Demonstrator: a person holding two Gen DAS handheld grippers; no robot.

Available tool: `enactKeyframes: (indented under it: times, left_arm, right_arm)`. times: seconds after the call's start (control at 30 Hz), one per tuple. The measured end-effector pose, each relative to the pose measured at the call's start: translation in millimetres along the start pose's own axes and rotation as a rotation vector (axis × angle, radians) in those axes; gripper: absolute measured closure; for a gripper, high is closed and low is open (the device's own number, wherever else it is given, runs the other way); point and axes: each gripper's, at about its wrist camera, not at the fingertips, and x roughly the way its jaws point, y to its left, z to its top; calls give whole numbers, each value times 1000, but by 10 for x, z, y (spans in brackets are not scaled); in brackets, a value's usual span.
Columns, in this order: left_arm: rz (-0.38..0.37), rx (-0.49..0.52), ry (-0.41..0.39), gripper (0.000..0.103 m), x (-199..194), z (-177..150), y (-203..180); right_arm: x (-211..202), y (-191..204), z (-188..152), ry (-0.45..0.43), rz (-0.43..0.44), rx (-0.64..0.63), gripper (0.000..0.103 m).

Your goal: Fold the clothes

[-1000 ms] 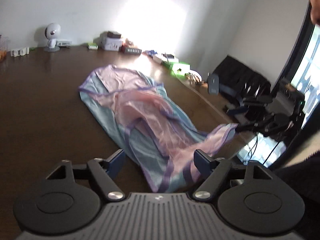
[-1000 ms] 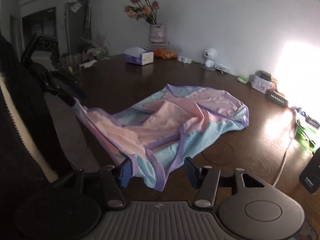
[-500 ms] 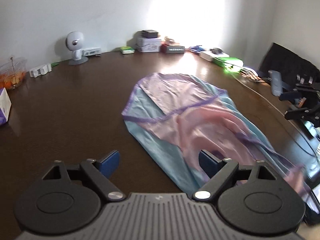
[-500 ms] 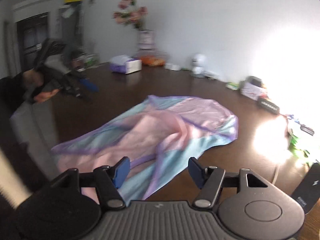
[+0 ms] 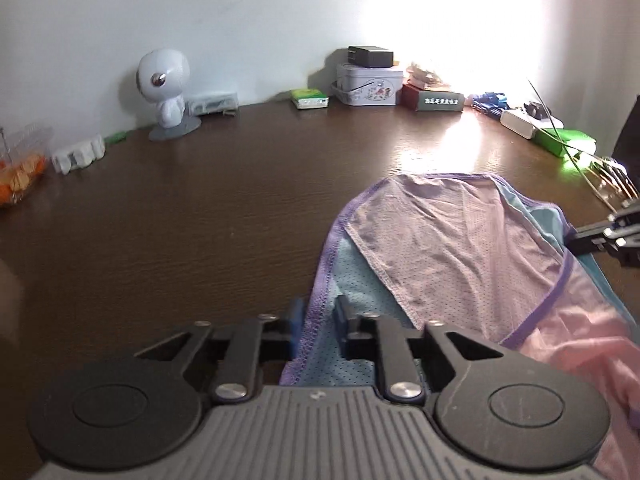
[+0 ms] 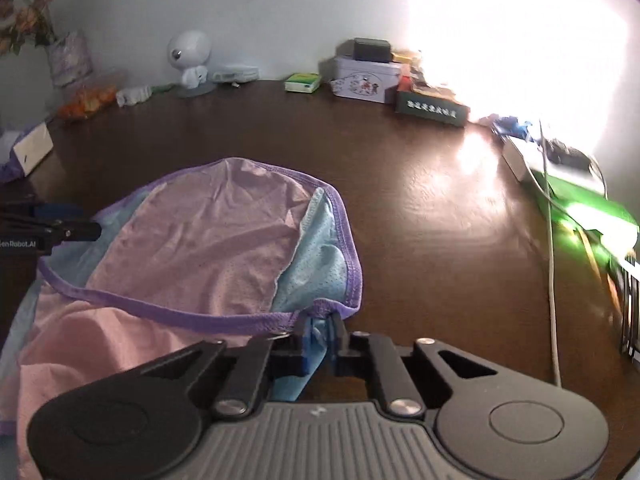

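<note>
A pink and light-blue mesh garment (image 5: 460,248) with purple trim lies on the dark wooden table (image 5: 200,220). My left gripper (image 5: 320,312) is at the garment's left edge. Its jaws are closing, and the pads pinch the purple hem and blue mesh. In the right wrist view the same garment (image 6: 208,248) spreads to the left. My right gripper (image 6: 320,332) is closing on a bunched blue corner at its right edge, with fabric pressed between the pads. Each gripper shows in the other's view: the right gripper (image 5: 608,236) and the left gripper (image 6: 60,232).
Along the far wall stand a white robot figure (image 5: 162,88), a tin box (image 5: 368,84) and a dark box (image 5: 434,100). A green box (image 5: 564,140) and a cable (image 6: 552,260) lie at the right. A tissue box (image 6: 32,148) and flower vase (image 6: 68,56) stand at the left.
Both grippers were open over the garment's near end. They have moved forward and down to its far end, and each has closed on an edge of the fabric.
</note>
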Motion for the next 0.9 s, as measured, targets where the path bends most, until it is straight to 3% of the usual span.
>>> enactKeyframes:
  times: [0.07,0.13,0.23,0.37,0.43,0.53,0.57,0.63,0.7,0.77,0.9]
  left_arm:
    - [33,28,9,98,-23,-13,-9]
    - [120,73,-1,98,-105,-117,18]
    - [269,96,4,99,-315,-348,156]
    - [418,45,51,98,-708,-720,387]
    - [441,15,73,97,-892,-856,491]
    - [390,-58,7,93,-1212,-909,679]
    - [336,-76,-37,91,-1306,-885,737]
    - [195,-85,-57,71,-1338,-817,798]
    - [69,-62,-23,71,-1200,-773,766]
    - [28,-31,37,72,-1080,-781,718]
    - [36,-37,58,79,-1072,-869,748]
  right_arm:
    - [171,68,208,6,-22,-95,101]
    - [353,128,419,0,-47,-158,101]
    - [565,236,742,-78,14,-211,100]
    - [287,417,925,-154,-6,-236,91]
    - [-59,514,772,-140,47,-282,62]
    - [-501,641,261,-51,185,-353,59]
    - [-627,704,44,-30,213,-370,59]
    - [-827,806,-345,-8,226,-359,61]
    - [-999,874,-662,-26,221,-339,62]
    - [-1055,847,-892,-25,260,-255,62]
    - [-993,764,-1181,-45,253,-195,70]
